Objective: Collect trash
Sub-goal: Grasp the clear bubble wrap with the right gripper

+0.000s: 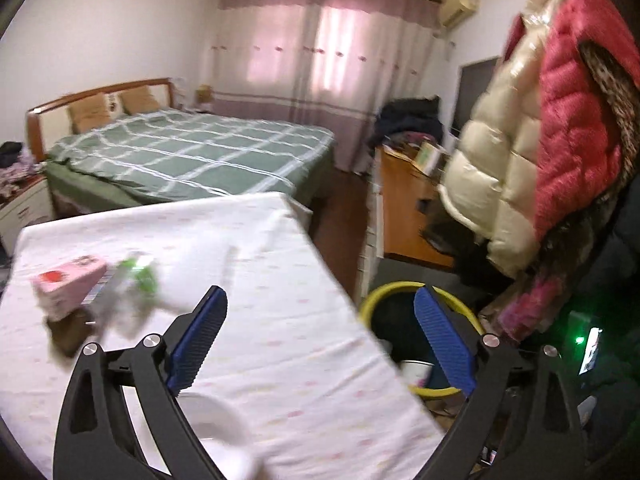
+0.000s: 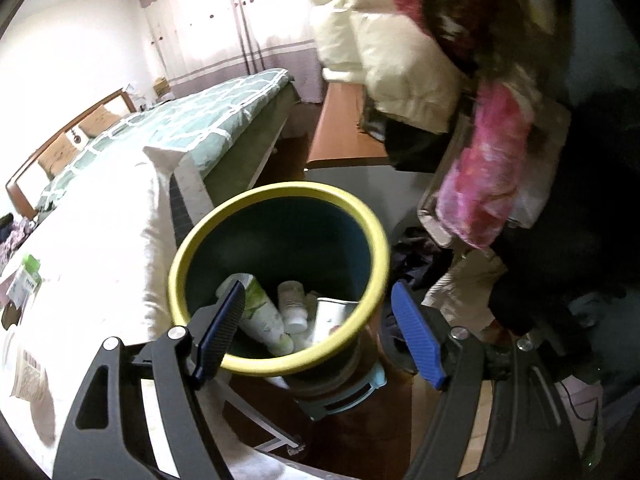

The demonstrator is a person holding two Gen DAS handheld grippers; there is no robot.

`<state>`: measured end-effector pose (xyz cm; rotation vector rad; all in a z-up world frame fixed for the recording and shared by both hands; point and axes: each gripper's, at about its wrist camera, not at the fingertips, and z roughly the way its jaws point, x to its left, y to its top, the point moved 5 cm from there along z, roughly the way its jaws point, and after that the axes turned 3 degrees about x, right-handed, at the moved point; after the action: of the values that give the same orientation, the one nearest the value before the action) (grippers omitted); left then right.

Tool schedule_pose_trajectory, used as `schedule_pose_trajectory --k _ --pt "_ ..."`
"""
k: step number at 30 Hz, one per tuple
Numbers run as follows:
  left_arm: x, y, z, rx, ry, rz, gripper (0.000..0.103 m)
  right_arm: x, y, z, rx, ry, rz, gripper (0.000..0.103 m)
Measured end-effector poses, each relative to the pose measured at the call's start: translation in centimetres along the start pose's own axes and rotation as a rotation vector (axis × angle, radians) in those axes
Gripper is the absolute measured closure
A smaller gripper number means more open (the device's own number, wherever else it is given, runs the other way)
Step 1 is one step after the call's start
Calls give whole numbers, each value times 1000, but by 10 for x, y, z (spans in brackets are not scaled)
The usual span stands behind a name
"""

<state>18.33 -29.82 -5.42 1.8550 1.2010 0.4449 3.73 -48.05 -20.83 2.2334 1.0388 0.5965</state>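
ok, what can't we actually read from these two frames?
- Left wrist: pink carton and green wrapper on the table, motion-blurred, labels unreadable.
- Left wrist: yellow-rimmed bin, contents hidden by table edge and right finger.
- Right wrist: bin bottom, covered by bottles.

Bin (image 2: pixel 208 236) stood just right of table (image 1: pixel 256 272); tube (image 2: pixel 264 316), small bottle (image 2: pixel 294 304) & cup (image 2: pixel 332 316) lay in it; carton (image 1: pixel 68 284), prob. wrappers (image 1: pixel 128 296) on table's left; bed (image 1: pixel 192 152) behind.
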Motion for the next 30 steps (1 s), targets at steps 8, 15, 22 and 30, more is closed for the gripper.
schedule_pose_trajectory --k 8,15,22,30 --pt "118 -15 -30 -41 165 -138 9 60 2 -1 2 46 -93 31" --pt "234 -39 -55 -63 391 -242 9 142 6 -4 2 142 -207 31" --pt "318 -64 -70 -61 564 -316 9 251 13 -15 -2 292 -375 31" --pt "344 -84 -53 -25 564 -351 9 326 35 23 91 343 -434 31"
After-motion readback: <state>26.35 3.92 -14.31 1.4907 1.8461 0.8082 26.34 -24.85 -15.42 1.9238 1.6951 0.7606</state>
